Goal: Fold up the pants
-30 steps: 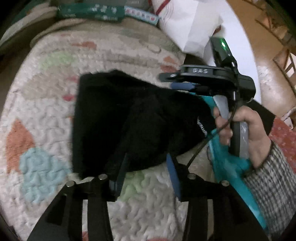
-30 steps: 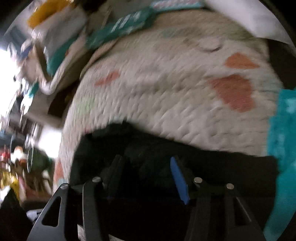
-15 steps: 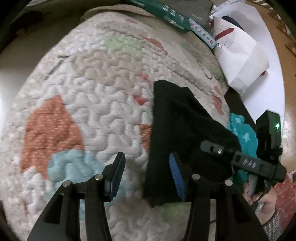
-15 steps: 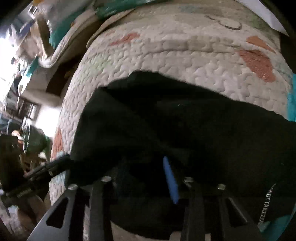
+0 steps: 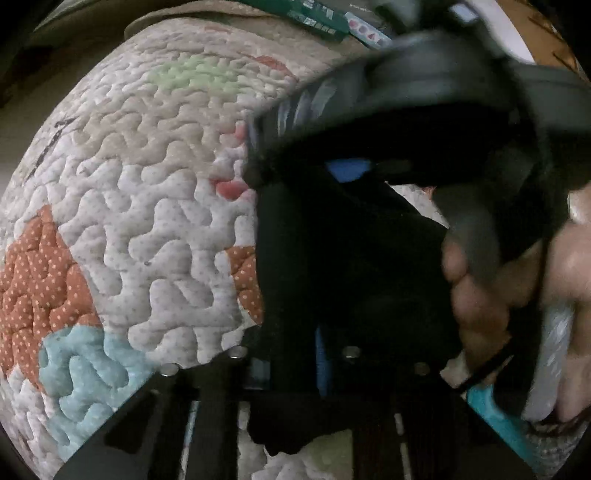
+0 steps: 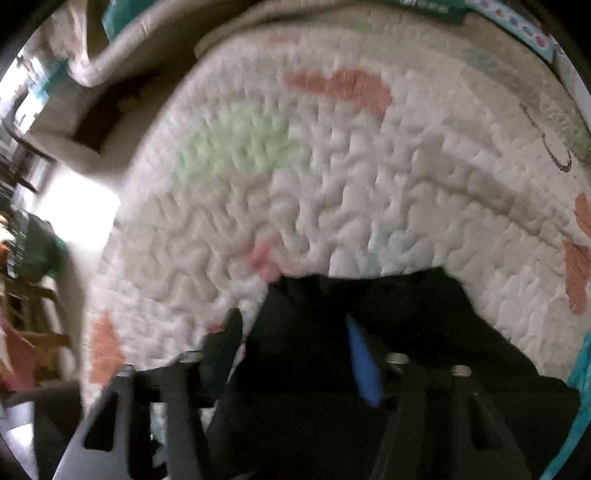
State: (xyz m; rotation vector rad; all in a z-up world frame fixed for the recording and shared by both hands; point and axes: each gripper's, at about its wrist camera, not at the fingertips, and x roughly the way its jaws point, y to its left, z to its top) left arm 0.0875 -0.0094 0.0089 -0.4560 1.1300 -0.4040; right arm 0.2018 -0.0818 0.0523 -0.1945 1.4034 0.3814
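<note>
Black pants [image 5: 351, 266] lie bunched on a quilted bedspread [image 5: 147, 221] with orange, green and blue patches. At the bottom of the left wrist view, my left gripper [image 5: 290, 365] is shut on the near edge of the pants. A person's hand [image 5: 480, 295] holds the right gripper over the far edge, blurred, and its blue pad [image 5: 347, 170] shows just above the cloth. In the right wrist view the right gripper [image 6: 291, 347] points steeply down. A thick fold of the pants [image 6: 406, 314] fills the space between its fingers, and it appears shut on that fold.
A green printed strip [image 5: 317, 22] lies along the back of the bed. Teal cloth [image 5: 491, 402] shows beside the pants on the right. The bedspread [image 6: 332, 166] drops off on the left towards a bright floor and furniture [image 6: 37, 240].
The left gripper has come down and shut on the near edge of the pants. The right gripper has swung from the right side across to the far edge, bringing cloth with it.
</note>
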